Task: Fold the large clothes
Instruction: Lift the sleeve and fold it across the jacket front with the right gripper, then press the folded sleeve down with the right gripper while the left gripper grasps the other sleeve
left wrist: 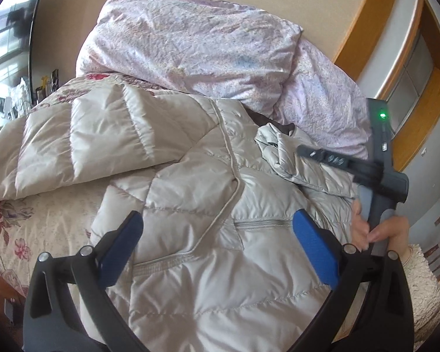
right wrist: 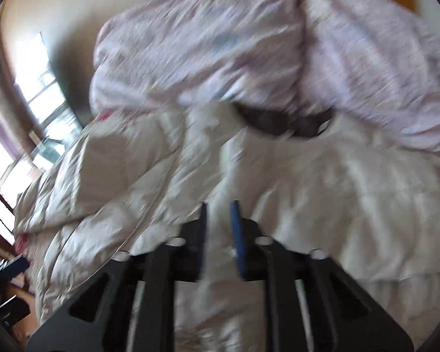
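A pale beige quilted puffer jacket [left wrist: 190, 176] lies spread on the bed, with one sleeve [left wrist: 102, 135] folded across at the left. My left gripper [left wrist: 217, 214] hovers over the jacket's pocket area, open wide, nothing between its blue pads [left wrist: 314, 249]. My right gripper [left wrist: 303, 150], held by a hand [left wrist: 390, 231], points at a crumpled fold [left wrist: 281, 152] near the dark-lined collar. In the blurred right wrist view the right gripper [right wrist: 220, 205] stands slightly open over the jacket [right wrist: 308, 182]; fabric shows in the narrow gap, with no visible pinch.
A rumpled lilac duvet [left wrist: 190, 38] is heaped behind the jacket against the wall. The floral bedsheet [left wrist: 44, 228] shows at the left, by the bed's edge. A window [left wrist: 3, 29] is at far left and a wooden door frame [left wrist: 363, 20] at right.
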A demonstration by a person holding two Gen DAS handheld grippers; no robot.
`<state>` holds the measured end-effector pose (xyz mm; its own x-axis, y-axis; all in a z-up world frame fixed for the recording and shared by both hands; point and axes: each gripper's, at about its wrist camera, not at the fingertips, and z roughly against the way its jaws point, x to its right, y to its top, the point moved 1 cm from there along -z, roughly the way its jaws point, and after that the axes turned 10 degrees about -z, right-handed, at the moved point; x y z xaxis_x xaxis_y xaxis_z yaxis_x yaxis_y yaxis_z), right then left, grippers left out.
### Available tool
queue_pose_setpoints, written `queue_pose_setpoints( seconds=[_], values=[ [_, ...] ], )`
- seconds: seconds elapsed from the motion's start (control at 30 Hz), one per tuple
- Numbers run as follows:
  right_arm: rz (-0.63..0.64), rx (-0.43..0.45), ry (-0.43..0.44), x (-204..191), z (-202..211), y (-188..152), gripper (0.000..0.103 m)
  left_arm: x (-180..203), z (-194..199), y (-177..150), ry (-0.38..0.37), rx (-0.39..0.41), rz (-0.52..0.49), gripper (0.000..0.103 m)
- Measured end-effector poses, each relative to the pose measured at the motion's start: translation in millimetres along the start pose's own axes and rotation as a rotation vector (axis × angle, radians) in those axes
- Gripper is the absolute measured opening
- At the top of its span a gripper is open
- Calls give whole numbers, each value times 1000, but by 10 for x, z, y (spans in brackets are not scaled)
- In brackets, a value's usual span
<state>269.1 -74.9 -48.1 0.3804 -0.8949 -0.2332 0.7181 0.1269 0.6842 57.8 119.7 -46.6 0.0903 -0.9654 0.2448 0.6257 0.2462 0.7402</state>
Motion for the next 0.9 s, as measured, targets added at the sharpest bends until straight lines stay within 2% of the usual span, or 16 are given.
queue_pose_setpoints(
  seconds=[0.03,0.07,0.2,0.33,0.37,0.43,0.47,0.6,0.77,0.9],
  values=[
    [-22,36,-44,99,35,74,45,-42,10,-3,-6,1,17,101],
    [-35,51,-72,172,28,133,45,-67,18,-6,-9,4,26,101],
    [-110,45,-225,539,-211,230,45,-130,48,-28,-4,7,38,101],
    [-180,-62,-194,649,-489,52,45,-163,72,-43,6,11,36,101],
    [-156,-91,-195,582,-561,1,45,-173,74,-40,10,13,38,101],
    [-63,-123,-257,406,-697,-117,45,-198,76,-39,18,14,42,101],
    [-33,-123,-283,357,-739,-143,45,-210,77,-41,23,14,45,101],
    [-38,-147,-282,374,-773,-136,46,-270,102,-62,61,8,52,101],
    [42,-94,-343,273,-783,-205,45,-435,162,-100,69,-18,100,101],
    [26,-84,-328,317,-772,-202,46,-660,232,-125,132,-33,150,101]
  ],
)
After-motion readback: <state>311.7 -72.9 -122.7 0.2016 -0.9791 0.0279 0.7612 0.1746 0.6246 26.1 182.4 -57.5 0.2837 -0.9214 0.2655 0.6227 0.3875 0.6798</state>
